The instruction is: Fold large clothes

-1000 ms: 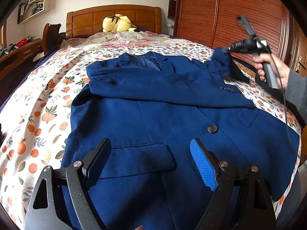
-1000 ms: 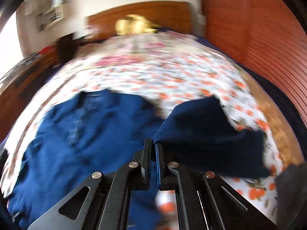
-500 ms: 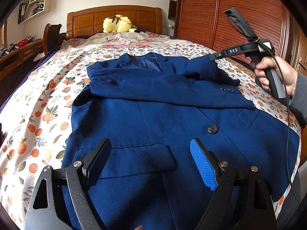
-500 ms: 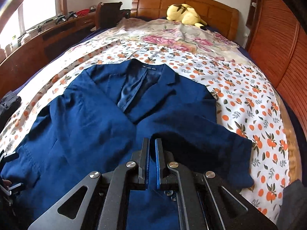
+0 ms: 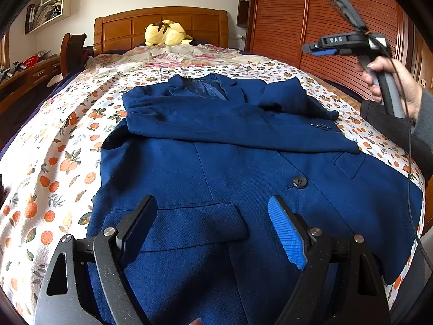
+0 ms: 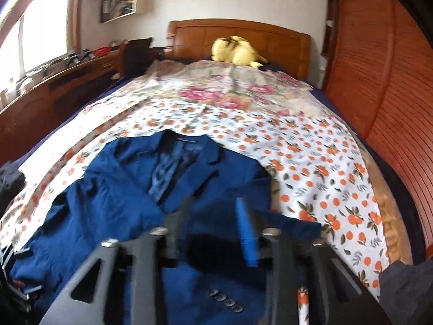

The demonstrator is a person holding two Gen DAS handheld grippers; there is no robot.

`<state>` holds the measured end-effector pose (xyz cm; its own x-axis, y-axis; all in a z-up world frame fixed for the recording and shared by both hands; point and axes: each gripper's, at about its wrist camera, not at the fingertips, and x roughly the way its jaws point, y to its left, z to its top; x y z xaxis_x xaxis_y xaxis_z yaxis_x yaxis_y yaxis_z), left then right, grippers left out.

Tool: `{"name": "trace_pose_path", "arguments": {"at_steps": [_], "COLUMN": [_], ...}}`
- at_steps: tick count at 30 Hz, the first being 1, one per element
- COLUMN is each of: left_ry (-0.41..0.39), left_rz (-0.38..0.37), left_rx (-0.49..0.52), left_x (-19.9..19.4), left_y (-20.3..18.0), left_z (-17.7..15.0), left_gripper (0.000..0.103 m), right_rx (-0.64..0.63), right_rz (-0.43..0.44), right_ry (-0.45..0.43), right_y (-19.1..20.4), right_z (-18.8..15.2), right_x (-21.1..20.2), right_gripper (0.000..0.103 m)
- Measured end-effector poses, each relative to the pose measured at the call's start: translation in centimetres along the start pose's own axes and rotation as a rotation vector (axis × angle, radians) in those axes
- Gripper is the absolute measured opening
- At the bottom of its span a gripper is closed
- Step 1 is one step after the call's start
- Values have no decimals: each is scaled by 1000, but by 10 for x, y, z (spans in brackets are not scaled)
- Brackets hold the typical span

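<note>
We hold our left gripper (image 5: 213, 227) spread and empty over the hem of the navy blazer (image 5: 205, 162), spread on the orange-print bedspread (image 5: 54, 162). Both woven sleeves lie folded across the chest; body folds remain. Our right gripper (image 6: 213, 216) has just been opening, empty.

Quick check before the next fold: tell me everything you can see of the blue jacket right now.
The blue jacket is a woven navy blazer lying front-up on the orange-print bedsheet, collar towards the headboard. One sleeve is folded across the chest, four cuff buttons showing; the other is folded in at the shoulder. A dark front button and flap pockets show, and patterned lining at the neck. Neither the left gripper nor the right gripper holds it.
</note>
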<state>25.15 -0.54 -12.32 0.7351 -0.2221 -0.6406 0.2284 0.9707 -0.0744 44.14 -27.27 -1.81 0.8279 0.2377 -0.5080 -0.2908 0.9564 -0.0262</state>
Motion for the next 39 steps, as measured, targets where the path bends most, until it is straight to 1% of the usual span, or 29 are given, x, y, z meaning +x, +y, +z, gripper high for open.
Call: {"name": "trace_pose_path", "arguments": {"at_steps": [3, 7, 12, 14, 18, 22, 24, 25, 26, 27, 28, 29, 31, 36, 38, 39], "left_ry": [0, 8, 4, 0, 1, 2, 1, 1, 2, 1, 1, 2, -2, -65, -85, -93], "left_rz": [-2, -5, -6, -7, -8, -5, -4, -4, -5, -5, -5, -4, -2, 4, 1, 0], "left_rx": [-2, -2, -7, -8, -3, 1, 1, 0, 1, 1, 1, 1, 3, 8, 9, 10], "left_x": [0, 2, 1, 0, 0, 0, 0, 0, 0, 0, 0, 0, -1, -20, -28, -32], "left_y": [0, 0, 2, 2, 2, 1, 1, 1, 1, 1, 1, 1, 1, -1, -1, 0], "left_z": [0, 0, 0, 0, 0, 1, 1, 1, 1, 1, 1, 1, 1, 5, 6, 6], "left_gripper": [85, 85, 85, 85, 85, 85, 85, 85, 85, 85, 85, 85, 85, 85, 85, 85], "right_rx": [34, 102, 200, 223, 304, 369, 360, 335, 290, 238, 201, 177, 142, 64, 27, 6], "right_rz": [-72, -164, -216, -247, -248, -169, -135, -120, -110, -102, -90, -86, -90, -76, -58, -47], "right_ry": [16, 103, 203, 230, 283, 349, 360, 365, 370, 375, 381, 381, 355, 234, 168, 131], "right_y": [-16, -47, -77, -88, -102, -110, -105, -101, -92, -82, -74, -67, -55, -21, -9, 3], "right_z": [-7, -24, -50, -53, -71, -81, -82, -82, -81, -80, -79, -76, -68, -33, -17, -6], "right_x": [16, 50, 81, 91, 100, 111, 112, 114, 114, 114, 115, 112, 102, 57, 33, 19], "right_gripper": [52, 54, 55, 56, 56, 56, 56, 56, 53, 45, 26, 16, 12, 10, 10, 10]}}
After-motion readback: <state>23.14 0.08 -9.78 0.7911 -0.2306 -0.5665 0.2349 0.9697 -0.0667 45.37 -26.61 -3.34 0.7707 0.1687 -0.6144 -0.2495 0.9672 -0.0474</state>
